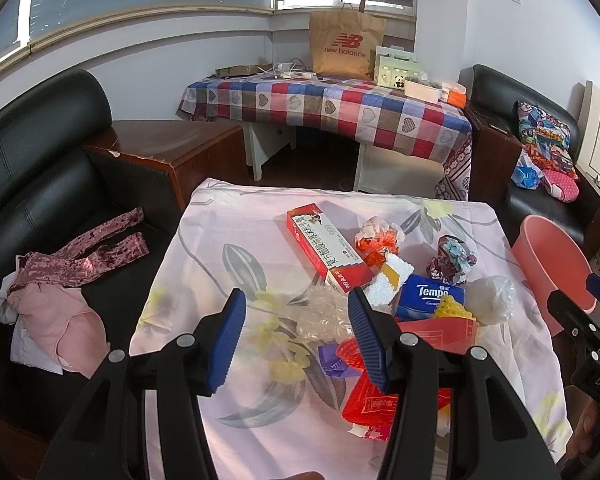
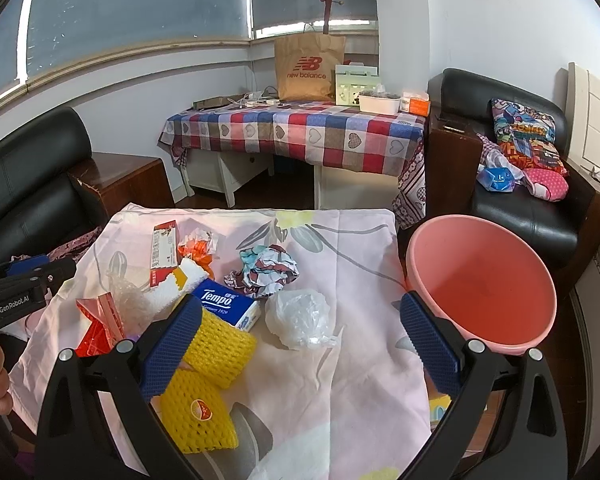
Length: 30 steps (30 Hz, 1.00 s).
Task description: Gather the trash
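Right wrist view: we judge right claw [image 2: 300, 340] nearer; jaws apart, empty; plastic wad [image 2: 300, 318] at 12 o'clock, basin [image 2: 480, 280] at 2.

I see the pink plastic basin [image 2: 484, 280] right of the floral-clothed table [image 2: 360, 380], with the blue Tempo tissue pack [image 2: 228, 305] left of the crumpled white plastic bag [image 2: 300, 316].

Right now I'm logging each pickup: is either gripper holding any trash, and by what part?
Nothing is held. The left gripper and the right gripper are both open above the table's trash, fingers empty.
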Available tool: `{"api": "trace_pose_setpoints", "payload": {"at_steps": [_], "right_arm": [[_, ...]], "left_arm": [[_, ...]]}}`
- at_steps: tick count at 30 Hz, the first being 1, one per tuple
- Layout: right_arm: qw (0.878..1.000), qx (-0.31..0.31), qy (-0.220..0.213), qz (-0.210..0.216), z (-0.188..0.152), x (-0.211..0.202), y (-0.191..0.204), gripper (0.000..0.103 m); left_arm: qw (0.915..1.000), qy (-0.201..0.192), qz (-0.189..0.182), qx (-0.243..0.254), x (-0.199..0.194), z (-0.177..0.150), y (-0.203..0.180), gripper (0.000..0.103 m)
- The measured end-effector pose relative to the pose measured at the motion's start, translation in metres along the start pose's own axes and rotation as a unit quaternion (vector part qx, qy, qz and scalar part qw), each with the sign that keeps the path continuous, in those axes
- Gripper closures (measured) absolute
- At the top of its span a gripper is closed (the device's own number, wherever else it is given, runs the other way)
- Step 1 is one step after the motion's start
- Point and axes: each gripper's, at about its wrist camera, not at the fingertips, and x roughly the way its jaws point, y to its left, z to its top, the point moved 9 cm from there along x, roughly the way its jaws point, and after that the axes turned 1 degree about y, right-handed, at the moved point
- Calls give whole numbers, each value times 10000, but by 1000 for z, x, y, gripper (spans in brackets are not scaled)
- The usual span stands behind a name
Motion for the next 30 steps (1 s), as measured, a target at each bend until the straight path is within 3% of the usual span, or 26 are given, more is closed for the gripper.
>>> {"api": "trace_pose_setpoints", "payload": {"at_steps": [22,30], "right_arm": [[9999,10,-104,-6,7,-6,1,3],[10000,52,-84,-16,4,-10,-4,3]], "left_arm": [[10000,-35,-25,-8,-1,4,-2,50],[9995,-170,-241,71,-8,6,-9,50]]}}
